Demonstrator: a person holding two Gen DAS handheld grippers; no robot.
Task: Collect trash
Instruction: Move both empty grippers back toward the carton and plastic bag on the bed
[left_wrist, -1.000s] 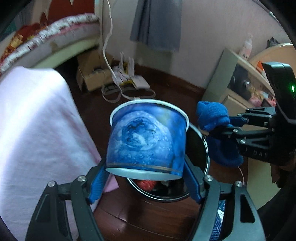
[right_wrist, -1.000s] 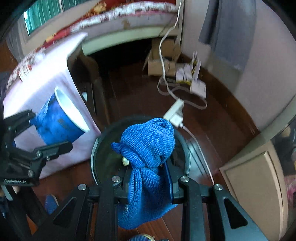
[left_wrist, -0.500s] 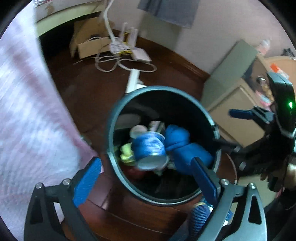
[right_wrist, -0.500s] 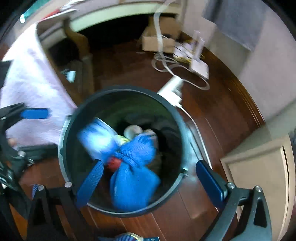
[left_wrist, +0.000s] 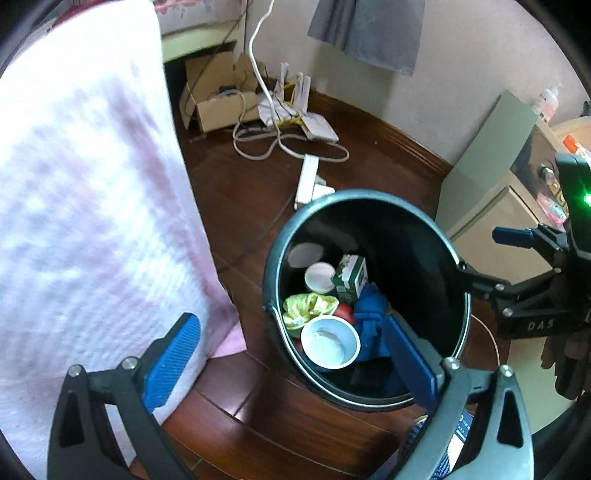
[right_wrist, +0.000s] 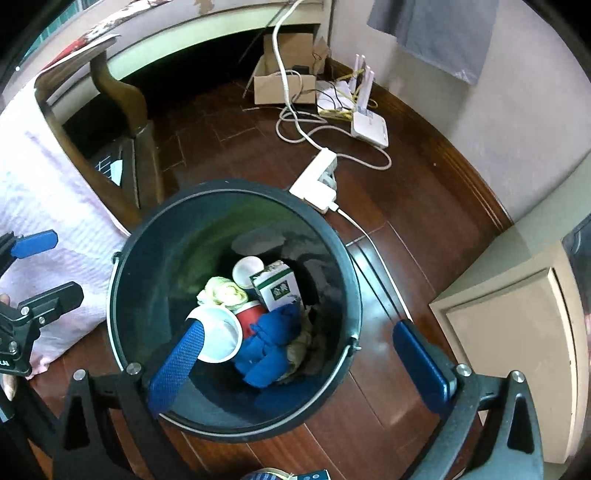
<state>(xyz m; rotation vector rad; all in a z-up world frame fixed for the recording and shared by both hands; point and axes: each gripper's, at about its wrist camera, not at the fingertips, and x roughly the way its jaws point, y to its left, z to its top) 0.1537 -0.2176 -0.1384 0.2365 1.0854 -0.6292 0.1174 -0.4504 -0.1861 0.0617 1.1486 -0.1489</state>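
Observation:
A dark round trash bin (left_wrist: 365, 197) stands on the wooden floor under both grippers. Inside it the blue paper cup (left_wrist: 330, 342) lies with its white inside facing up, and the blue knitted cloth (left_wrist: 369, 317) is crumpled beside it. My left gripper (left_wrist: 290, 325) hangs open over the bin's near rim and holds nothing. From the right wrist view the cup (right_wrist: 218, 334) and the cloth (right_wrist: 271, 343) lie below my right gripper (right_wrist: 299, 330), which is wide open and empty above the bin (right_wrist: 229, 184). A green-white carton (right_wrist: 277, 290) lies deeper in the bin.
A pink-white cloth (left_wrist: 92, 184) drapes down left of the bin. A power strip (right_wrist: 317, 181) with white cables, a router (right_wrist: 369, 127) and a cardboard box (right_wrist: 280, 85) lie on the floor beyond. A beige cabinet (right_wrist: 517, 325) stands on the right.
Both grippers opened wide and sank toward the bin. The blue cup left my left gripper and the blue cloth left my right gripper; both now lie in the bin.

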